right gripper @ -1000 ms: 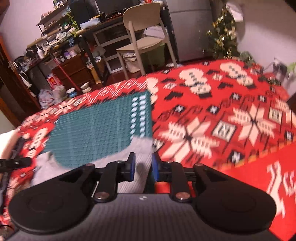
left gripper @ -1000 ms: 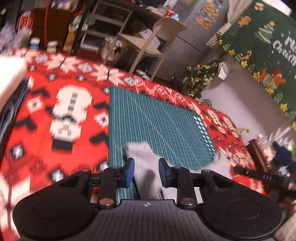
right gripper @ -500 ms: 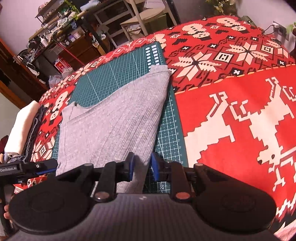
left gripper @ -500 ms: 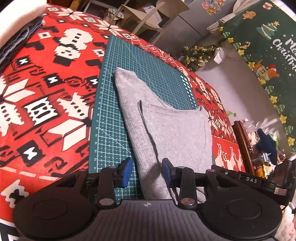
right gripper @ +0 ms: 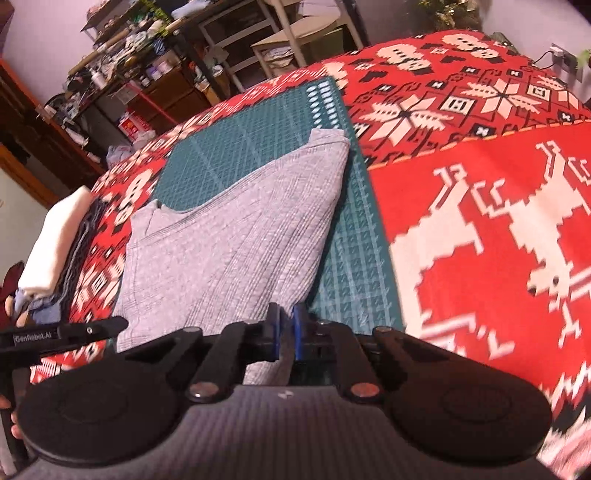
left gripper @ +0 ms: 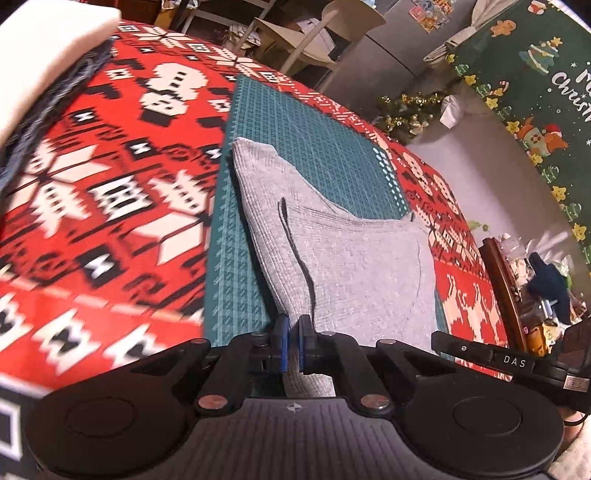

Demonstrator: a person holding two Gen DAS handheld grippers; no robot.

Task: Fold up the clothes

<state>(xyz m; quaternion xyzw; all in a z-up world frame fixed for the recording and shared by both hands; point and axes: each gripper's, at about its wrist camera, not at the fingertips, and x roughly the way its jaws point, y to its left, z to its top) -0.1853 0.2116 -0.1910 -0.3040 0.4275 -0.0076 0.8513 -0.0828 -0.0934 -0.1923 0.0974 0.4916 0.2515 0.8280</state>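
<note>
Grey ribbed knit garment [left gripper: 343, 258] lying on green gridded cutting mat [left gripper: 325, 155]. Left gripper [left gripper: 291, 334] fingers just closed, pinching its near edge; right gripper [right gripper: 285, 325] fingers likewise pinching the near edge.

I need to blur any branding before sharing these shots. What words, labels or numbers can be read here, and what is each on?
"DAS": on the right gripper's black bar, seen from the left wrist.
"GenRobot.AI": on the left gripper's black bar, seen from the right wrist.
"Me... Christ...", cut off by the frame: on the green Christmas hanging.
Cutting mat markings, fridge stickers, shelf packaging: too small or blurred to read.
</note>
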